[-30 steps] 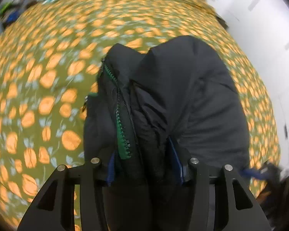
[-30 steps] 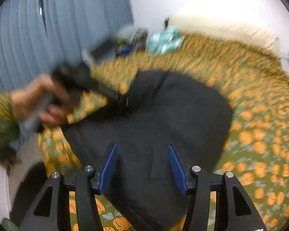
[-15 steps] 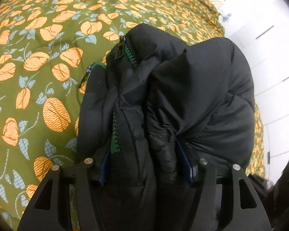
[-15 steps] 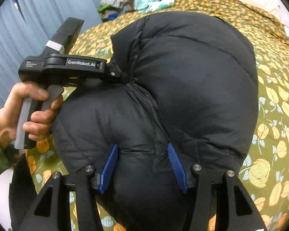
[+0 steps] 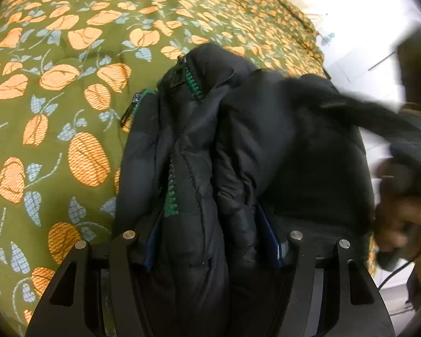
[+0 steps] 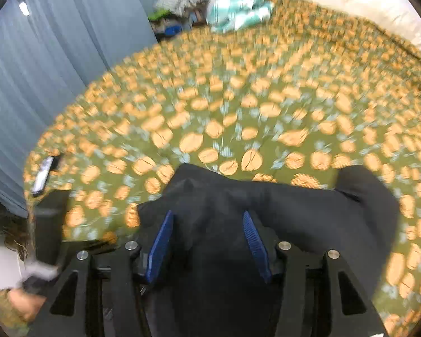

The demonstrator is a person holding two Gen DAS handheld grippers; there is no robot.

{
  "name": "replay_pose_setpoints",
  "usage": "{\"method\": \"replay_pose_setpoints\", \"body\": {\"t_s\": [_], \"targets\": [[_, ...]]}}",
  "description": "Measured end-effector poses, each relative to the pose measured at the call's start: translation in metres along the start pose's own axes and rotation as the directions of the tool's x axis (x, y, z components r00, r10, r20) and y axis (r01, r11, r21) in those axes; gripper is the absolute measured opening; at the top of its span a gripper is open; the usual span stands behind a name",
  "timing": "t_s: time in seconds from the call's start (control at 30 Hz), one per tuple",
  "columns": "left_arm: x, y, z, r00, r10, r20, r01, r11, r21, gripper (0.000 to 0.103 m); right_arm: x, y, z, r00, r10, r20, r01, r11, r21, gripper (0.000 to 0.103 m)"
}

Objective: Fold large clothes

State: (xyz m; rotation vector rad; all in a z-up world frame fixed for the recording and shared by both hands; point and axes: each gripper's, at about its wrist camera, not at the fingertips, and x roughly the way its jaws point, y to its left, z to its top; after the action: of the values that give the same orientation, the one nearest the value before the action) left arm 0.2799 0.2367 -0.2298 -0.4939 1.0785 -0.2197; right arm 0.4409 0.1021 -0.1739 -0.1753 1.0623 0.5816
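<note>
On the bed (image 5: 56,129), over its green cover with orange flowers, lies a black puffer jacket (image 5: 266,146) with a green zipper (image 5: 171,193). The left tongs (image 5: 213,241) are pinching a thick bundle of several layers, with the zipper edge among them; the blue pads press the fabric from both sides. The right tongs (image 6: 207,238) stand spread above the jacket (image 6: 294,213), and I cannot see them hold anything (this view is blurred by motion).

I judge the folding about half done: the jacket is gathered into a compact, doubled bundle toward 6 o'clock of the bed, but it is puffy and uneven, and one part sticks out toward 3 o'clock in the right view. What is left, I think, is to lay the bundle flat, tuck this part, and release. Other clothes (image 6: 238,11) lie at 12 o'clock.
</note>
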Motion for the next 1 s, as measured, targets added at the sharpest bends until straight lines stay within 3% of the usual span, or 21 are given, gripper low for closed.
{"method": "replay_pose_setpoints", "body": {"t_s": [0.13, 0.23, 0.4, 0.53, 0.63, 0.73, 0.87, 0.93, 1.0], "targets": [[0.006, 0.013, -0.001, 1.0, -0.029, 0.002, 0.029, 0.999, -0.039, 0.063, 0.045, 0.004, -0.006, 0.994, -0.094, -0.055, 0.092, 0.995, -0.041, 0.053], [0.013, 0.017, 0.0, 0.999, -0.048, 0.003, 0.048, 0.997, -0.053, 0.063, 0.057, -0.007, -0.008, 0.994, -0.09, -0.055, 0.088, 0.996, -0.033, 0.053], [0.021, 0.009, 0.004, 1.0, 0.002, 0.001, -0.002, 0.999, -0.04, 0.063, 0.07, -0.019, -0.017, 0.994, -0.098, -0.037, 0.097, 0.995, -0.017, 0.052], [0.018, 0.008, 0.003, 1.0, -0.008, -0.005, 0.007, 0.999, -0.035, 0.063, 0.06, -0.011, -0.017, 0.993, -0.11, -0.05, 0.109, 0.994, -0.027, 0.052], [0.016, 0.007, 0.005, 1.0, -0.012, -0.008, 0.012, 0.999, -0.037, 0.063, 0.018, -0.009, -0.019, 0.999, -0.03, -0.039, 0.03, 1.0, 0.002, 0.052], [0.016, 0.007, 0.005, 1.0, -0.016, -0.004, 0.016, 0.999, -0.044, 0.064, -0.052, -0.009, -0.049, 0.996, 0.076, 0.049, -0.076, 0.997, 0.006, 0.052], [0.016, 0.006, 0.006, 1.0, -0.02, -0.002, 0.02, 0.999, -0.043, 0.064, -0.133, 0.004, -0.143, 0.982, 0.169, 0.087, -0.167, 0.985, -0.039, 0.052], [0.015, 0.006, 0.005, 1.0, -0.017, 0.001, 0.017, 0.999, -0.043, 0.064, -0.145, 0.015, -0.187, 0.976, 0.204, 0.075, -0.201, 0.979, -0.043, 0.052], [0.015, 0.003, 0.004, 1.0, -0.018, 0.0, 0.018, 0.999, -0.038, 0.065, -0.136, 0.019, -0.221, 0.988, 0.144, 0.052, -0.143, 0.989, -0.033, 0.052]]}}
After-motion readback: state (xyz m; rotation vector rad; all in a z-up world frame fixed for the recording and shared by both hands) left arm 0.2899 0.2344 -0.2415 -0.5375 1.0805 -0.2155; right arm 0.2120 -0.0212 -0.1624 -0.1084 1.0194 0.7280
